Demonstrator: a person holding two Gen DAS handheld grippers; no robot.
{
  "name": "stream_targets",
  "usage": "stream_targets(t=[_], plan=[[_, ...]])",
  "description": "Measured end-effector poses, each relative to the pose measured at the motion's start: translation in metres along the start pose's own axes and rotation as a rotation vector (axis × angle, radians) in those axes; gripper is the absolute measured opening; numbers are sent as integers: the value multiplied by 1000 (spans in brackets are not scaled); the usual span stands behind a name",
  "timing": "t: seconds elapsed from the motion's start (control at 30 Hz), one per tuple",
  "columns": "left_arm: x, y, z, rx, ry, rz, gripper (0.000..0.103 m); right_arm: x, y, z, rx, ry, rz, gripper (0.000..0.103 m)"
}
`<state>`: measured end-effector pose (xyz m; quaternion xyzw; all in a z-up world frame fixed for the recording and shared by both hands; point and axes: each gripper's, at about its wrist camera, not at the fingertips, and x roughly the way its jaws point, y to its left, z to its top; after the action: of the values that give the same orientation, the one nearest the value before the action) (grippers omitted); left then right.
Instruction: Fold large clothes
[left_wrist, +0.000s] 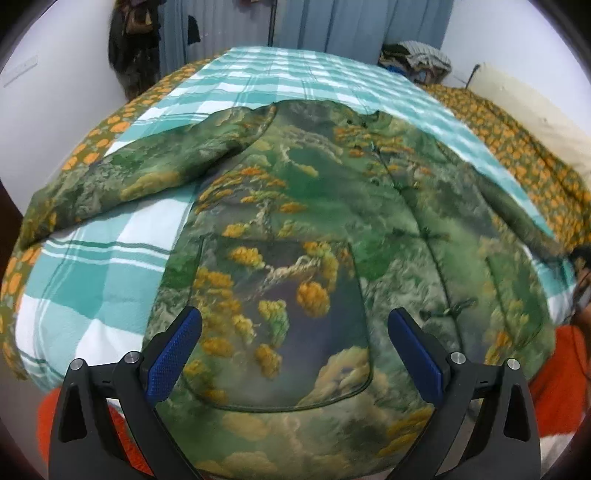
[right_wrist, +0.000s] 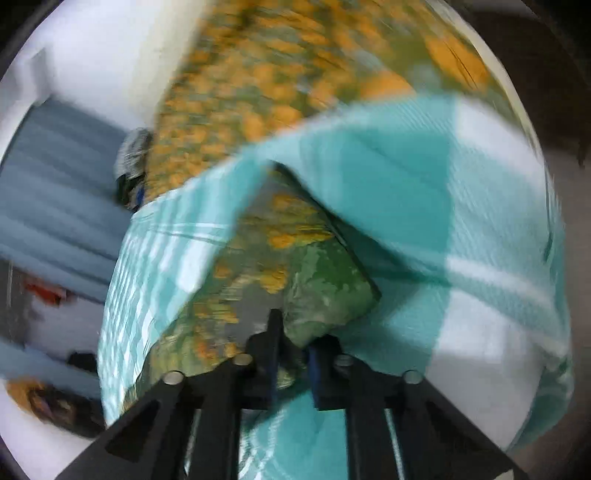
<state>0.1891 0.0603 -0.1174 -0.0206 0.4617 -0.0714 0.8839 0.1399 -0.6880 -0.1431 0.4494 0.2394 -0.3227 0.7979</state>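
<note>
A large green jacket (left_wrist: 295, 229) with an orange and yellow tree print lies spread flat on a teal and white checked blanket (left_wrist: 110, 280), collar far, hem near. Its left sleeve (left_wrist: 110, 184) stretches out to the left. My left gripper (left_wrist: 293, 332) is open and empty above the hem, over a front pocket. In the blurred right wrist view my right gripper (right_wrist: 295, 347) is shut on the cuff end of the jacket's right sleeve (right_wrist: 325, 299), held just above the blanket (right_wrist: 443, 206).
The blanket covers a bed with an orange-flowered green sheet (left_wrist: 517, 147). A pile of clothes (left_wrist: 417, 59) sits at the far right corner, blue curtains (left_wrist: 332, 22) and hanging dark garments (left_wrist: 133, 48) behind. A person in orange (left_wrist: 561, 369) stands at the right edge.
</note>
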Motion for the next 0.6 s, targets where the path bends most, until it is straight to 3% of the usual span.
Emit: stream_targets(t=[0.07, 0.17, 0.3, 0.47, 0.6], plan=[[2, -3, -2, 12, 2, 2, 101, -26, 49, -8, -240, -42, 48, 9], [6, -8, 0, 12, 5, -8, 101, -73, 128, -53, -609, -102, 145, 9], [5, -18, 5, 19, -8, -36, 101, -119, 199, -142, -981, -120, 296, 9], [0, -27, 7, 40, -21, -52, 101, -113, 233, -250, -1240, -27, 366, 9], [3, -27, 4, 36, -3, -66, 101, -89, 230, -320, -1306, 120, 357, 9]])
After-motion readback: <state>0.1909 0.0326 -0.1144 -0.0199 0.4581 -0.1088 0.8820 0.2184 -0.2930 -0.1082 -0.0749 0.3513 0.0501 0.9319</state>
